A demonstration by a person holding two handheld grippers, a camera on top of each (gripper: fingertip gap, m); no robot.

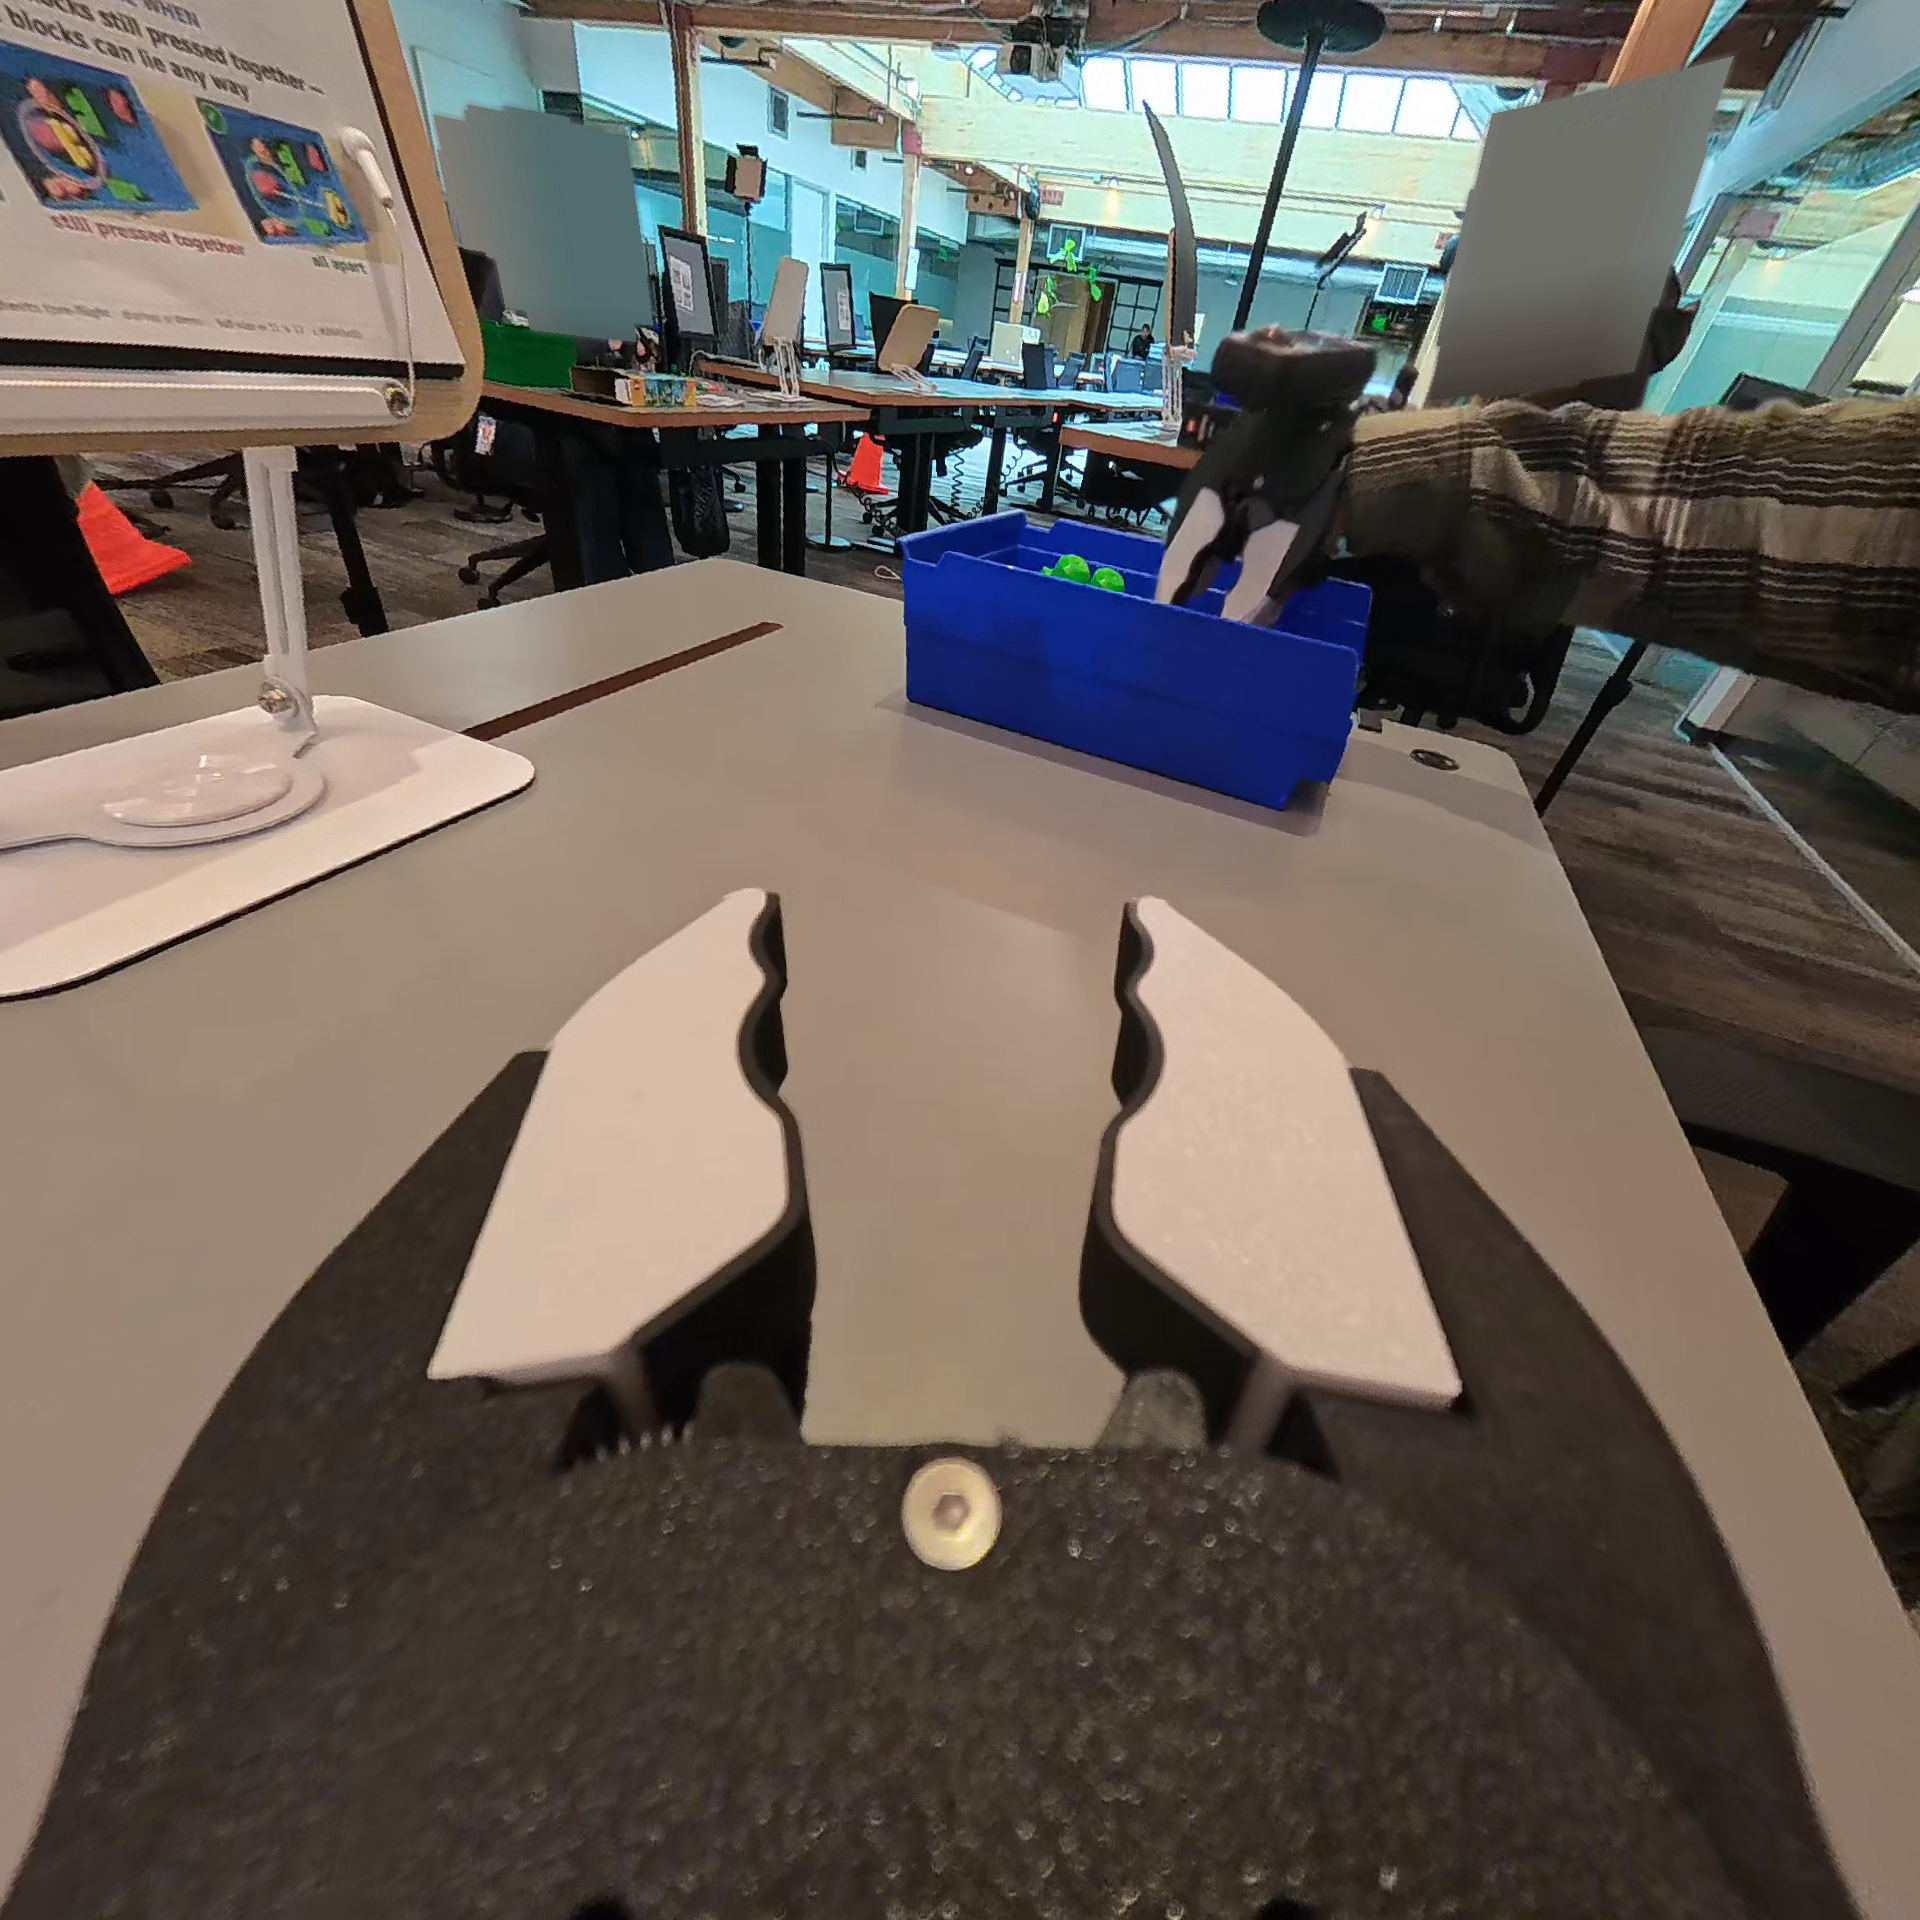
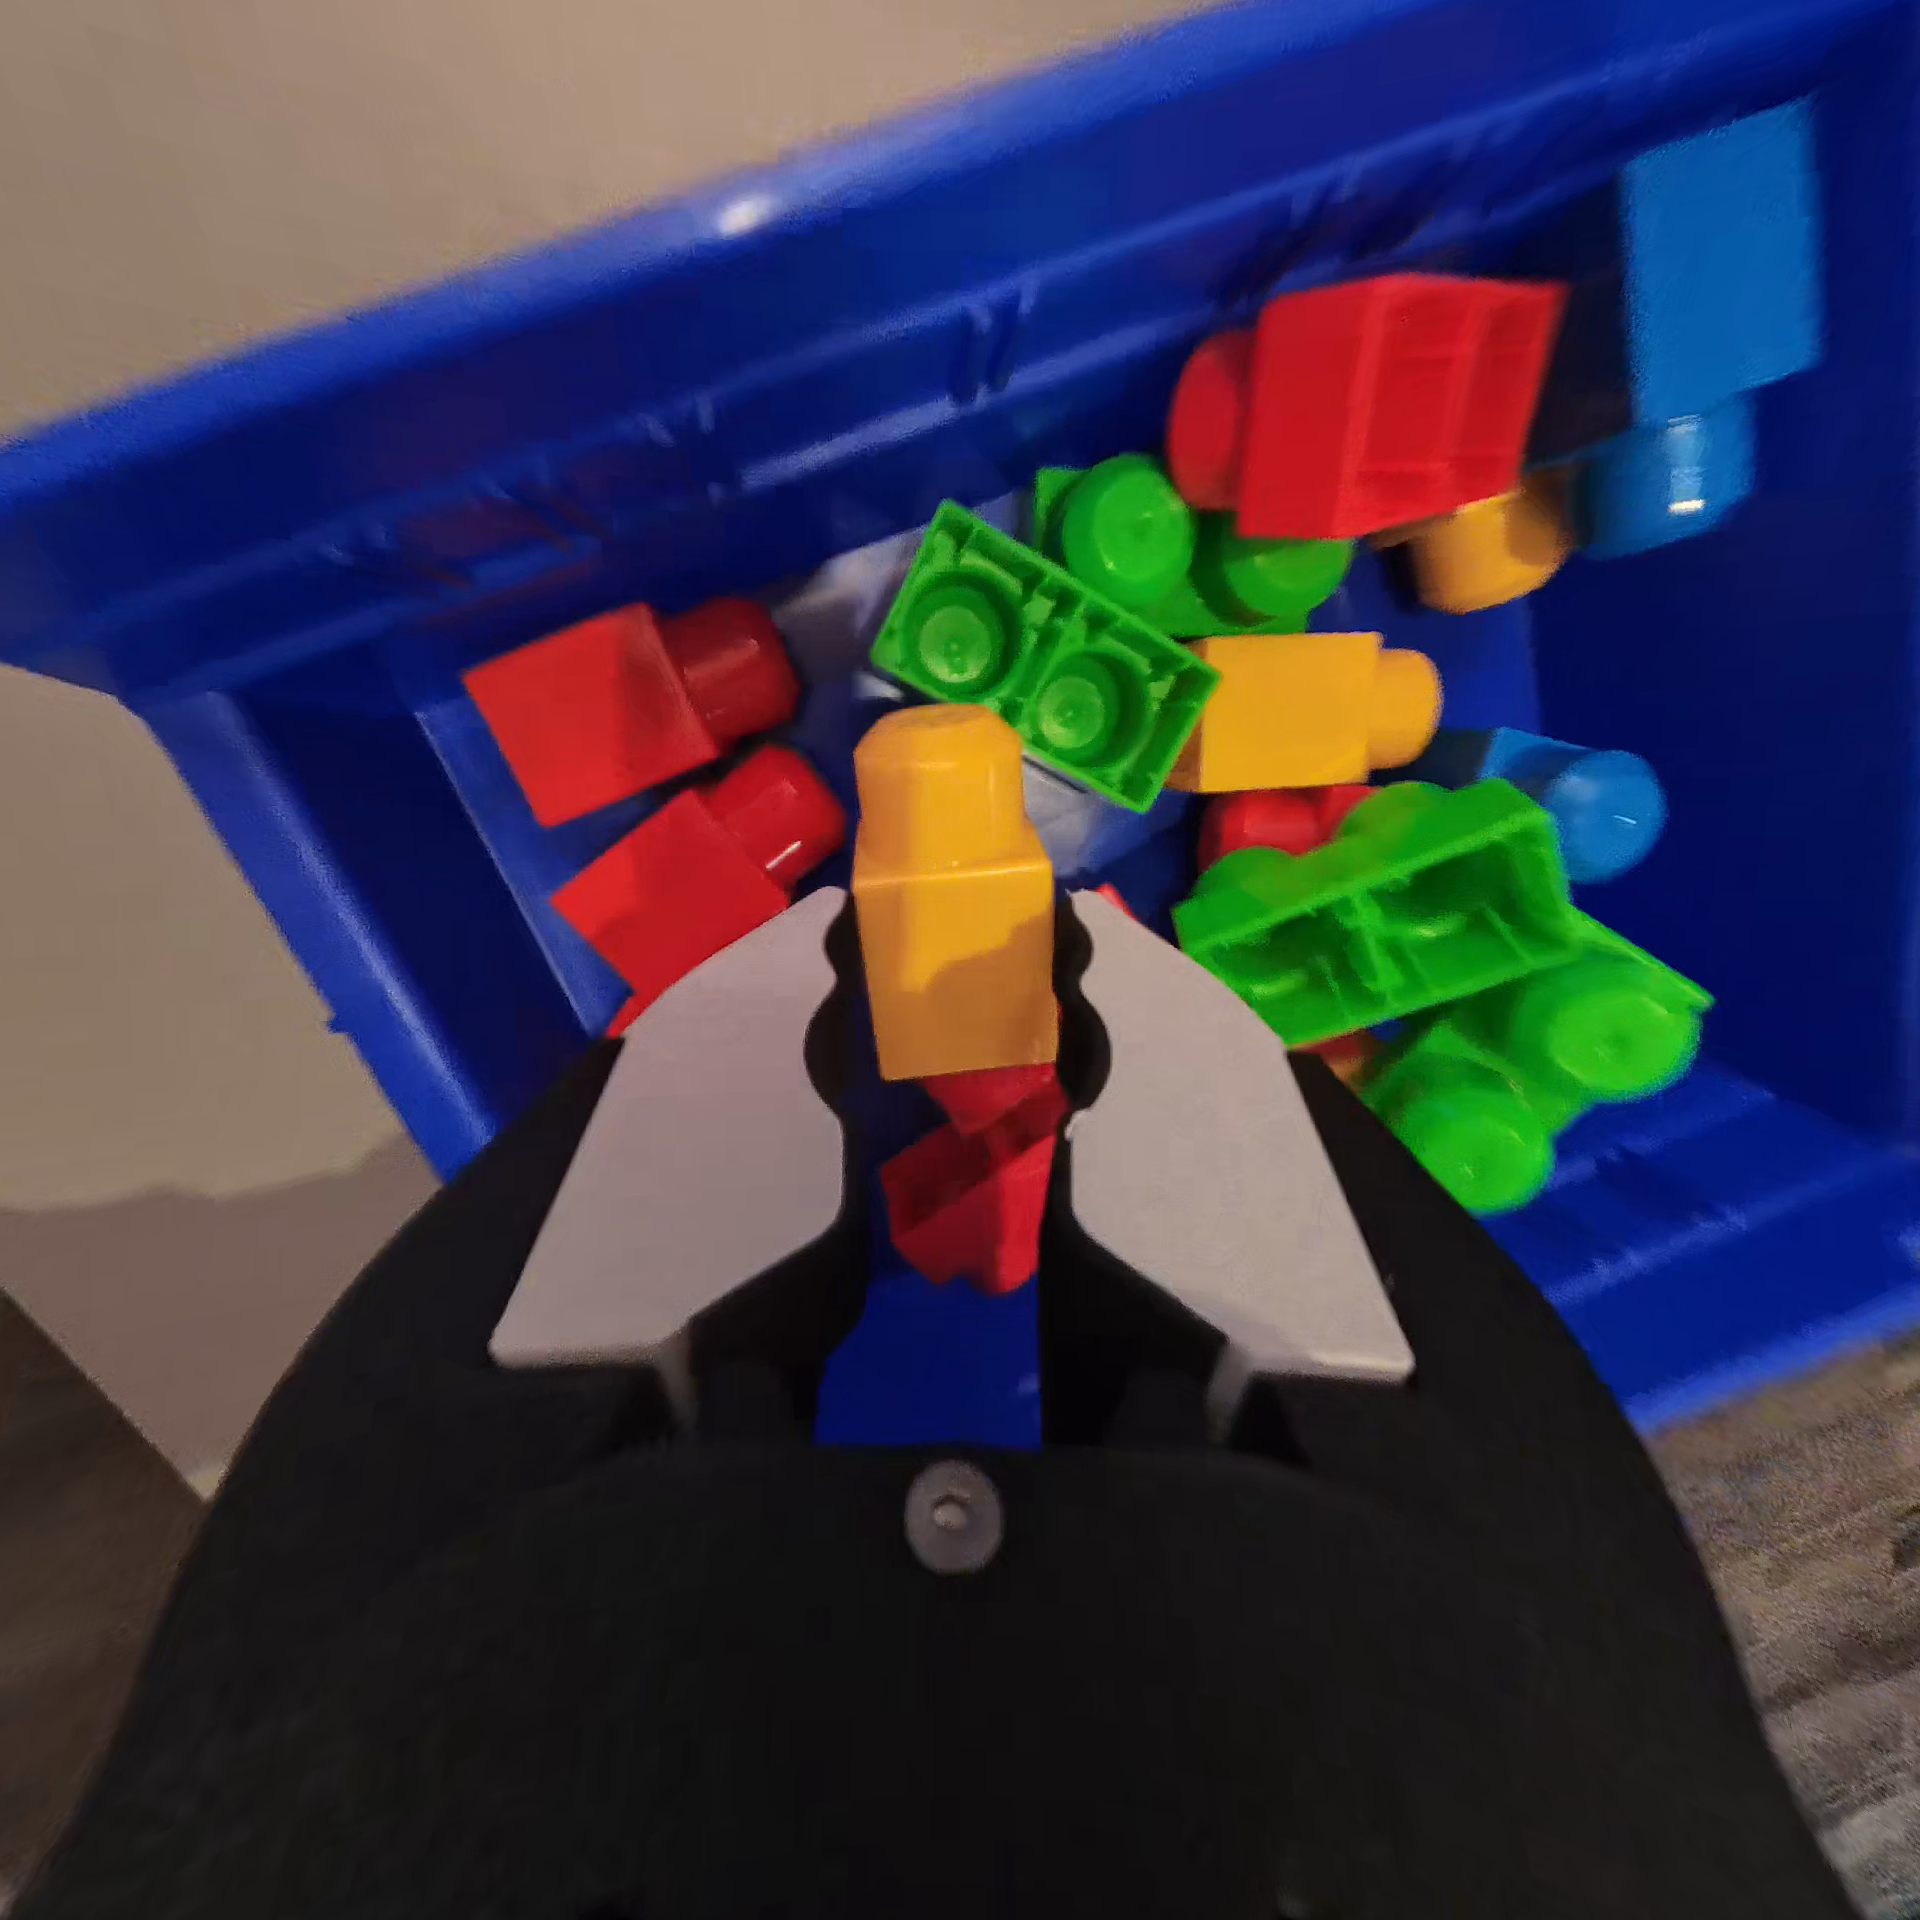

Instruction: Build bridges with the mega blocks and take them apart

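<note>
Pinched a yellow block (image 2: 948, 894) between the right gripper (image 2: 954, 935) fingers, above the blue bin (image 2: 623, 343) of red, green, yellow and blue blocks. Hovered over the bare desk (image 1: 935, 831), left gripper (image 1: 951, 914) fingers spread and empty, bin at one o'clock.

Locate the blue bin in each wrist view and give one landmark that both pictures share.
Left wrist view: the blue bin sits on the grey table, upper centre-right, with the right hand-held gripper reaching into it.
Right wrist view: the bin fills most of the frame, its rim crossing the top, loose blocks inside.
Shared landmark: the green blocks in the bin.
</note>
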